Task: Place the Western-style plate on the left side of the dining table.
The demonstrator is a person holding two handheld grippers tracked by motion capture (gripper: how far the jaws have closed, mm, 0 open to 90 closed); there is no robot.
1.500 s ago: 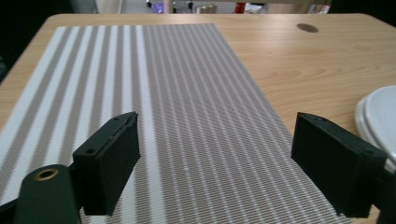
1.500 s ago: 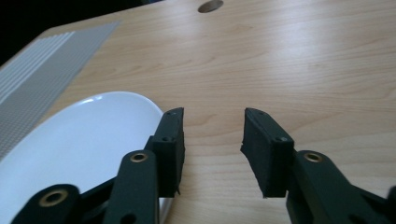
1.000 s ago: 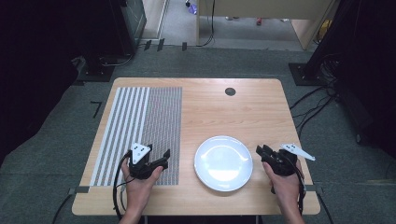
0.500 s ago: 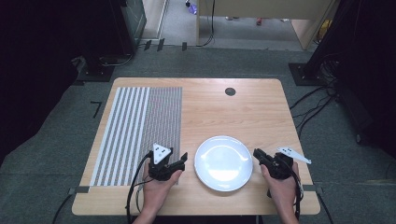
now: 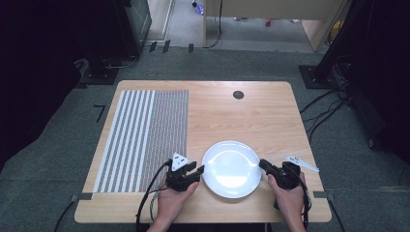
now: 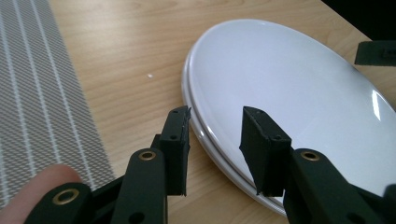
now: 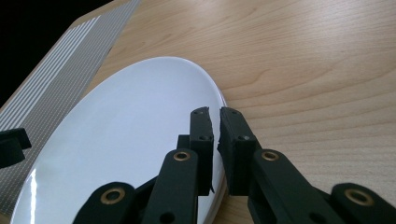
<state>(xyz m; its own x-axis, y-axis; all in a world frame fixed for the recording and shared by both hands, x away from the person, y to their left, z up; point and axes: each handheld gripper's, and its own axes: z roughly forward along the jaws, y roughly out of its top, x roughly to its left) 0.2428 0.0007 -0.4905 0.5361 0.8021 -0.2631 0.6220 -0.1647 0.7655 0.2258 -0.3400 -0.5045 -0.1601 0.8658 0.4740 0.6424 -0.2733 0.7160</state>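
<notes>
- Near the tabletop (image 5: 270,116)'s front edge, in the high view, a white plate (image 5: 232,168) is lying between the left claw (image 5: 197,171) and right claw (image 5: 263,164); bare wood is stretching behind it, a striped mat (image 5: 145,130) to its left.
- Since a second ago, the left claw is sitting closer to the plate.
- Left gripper view: the left claw (image 6: 215,126) is straddling the plate's (image 6: 289,93) rim, jaws apart, just closing.
- Right gripper view: the right claw (image 7: 215,114) is pinching the plate's (image 7: 126,140) rim, nearly together.

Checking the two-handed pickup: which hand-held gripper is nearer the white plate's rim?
Right. The right hand-held gripper is clamped on the white plate's rim; the left hand-held gripper straddles the opposite rim, pads apart.
</notes>
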